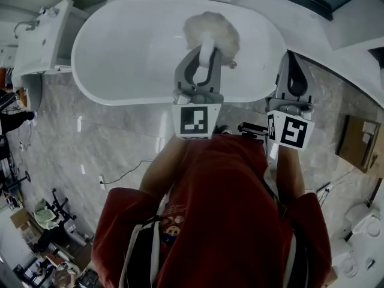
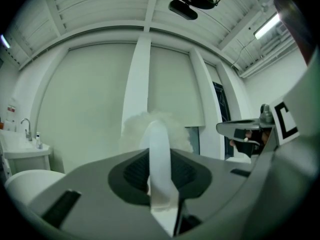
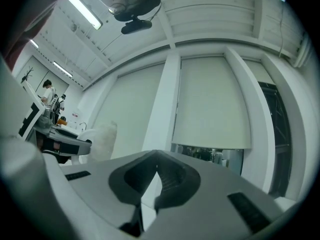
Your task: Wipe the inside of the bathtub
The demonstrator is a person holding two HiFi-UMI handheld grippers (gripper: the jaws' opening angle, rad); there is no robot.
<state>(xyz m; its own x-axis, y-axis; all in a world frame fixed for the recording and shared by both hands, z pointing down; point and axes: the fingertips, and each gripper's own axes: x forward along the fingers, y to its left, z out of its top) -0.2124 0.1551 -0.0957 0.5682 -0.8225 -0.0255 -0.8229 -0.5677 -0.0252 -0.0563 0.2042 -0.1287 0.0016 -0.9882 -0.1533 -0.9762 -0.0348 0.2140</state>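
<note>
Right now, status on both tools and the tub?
Left tool shut on duster handle. Right tool shut, empty. Duster head above bathtub, contact unclear. No obstruction seen.

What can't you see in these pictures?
- Head view: the fluffy duster and left gripper cover part of the bathtub's inside; whether the duster touches it is unclear.
- Head view: the right gripper hides the bathtub's right rim.
- Left gripper view: the jaws and handle hide most of the duster's head.

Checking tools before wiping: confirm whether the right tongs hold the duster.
No, the left tongs clamp the duster by its handle; the right tongs stand empty.
</note>
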